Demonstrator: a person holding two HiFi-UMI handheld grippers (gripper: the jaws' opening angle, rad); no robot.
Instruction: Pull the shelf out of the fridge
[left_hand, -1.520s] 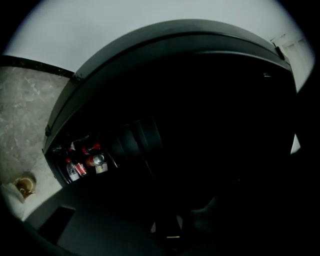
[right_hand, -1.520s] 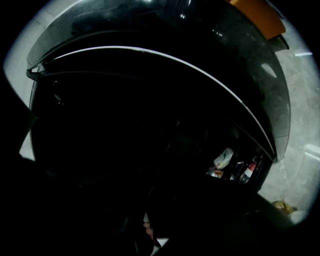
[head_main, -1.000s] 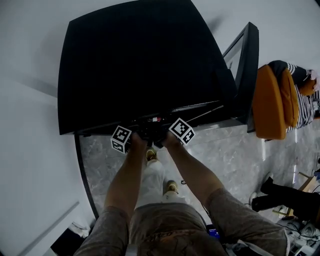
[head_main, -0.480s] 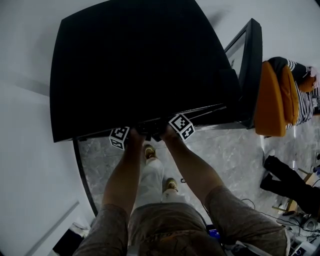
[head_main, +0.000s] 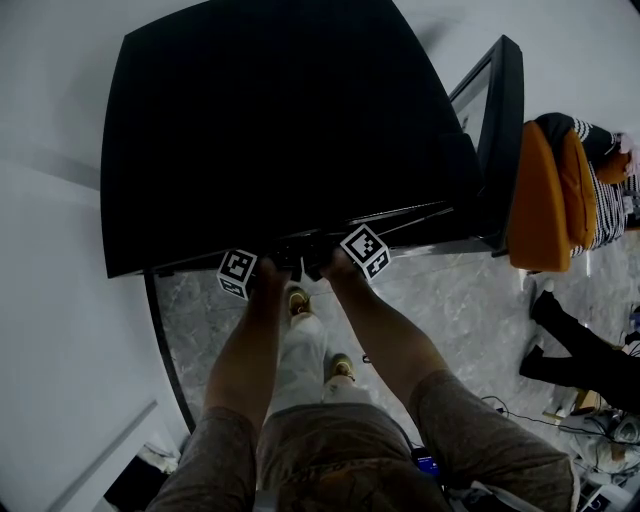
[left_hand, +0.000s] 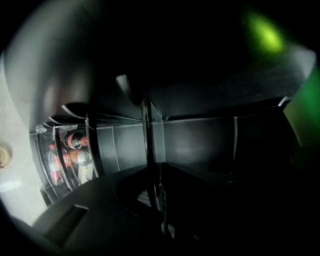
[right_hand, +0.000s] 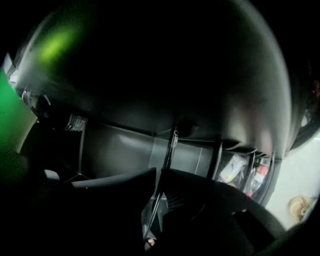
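The black fridge (head_main: 280, 130) stands below me with its door (head_main: 495, 140) swung open to the right. Both grippers reach in under its front top edge, side by side: my left gripper (head_main: 278, 262) and my right gripper (head_main: 322, 258). In the left gripper view the shelf (left_hand: 148, 130) shows edge-on as a thin plate running between the jaws of the left gripper (left_hand: 156, 167), which are closing and press on it. In the right gripper view the right gripper (right_hand: 156, 172) is also closing, with the edge of the shelf (right_hand: 169, 150) pinched in its narrow gap.
Bottles and cans (left_hand: 67, 155) stand in the door rack, and the bottles (right_hand: 250, 172) also show in the right gripper view. The fridge's inside is dark. A person sits on an orange chair (head_main: 545, 200) at the right. My feet stand on marble floor (head_main: 450, 300); a white wall is at left.
Both marker cubes have slid slightly forward under the fridge's top edge. The legs of the person at the right have shifted across the floor.
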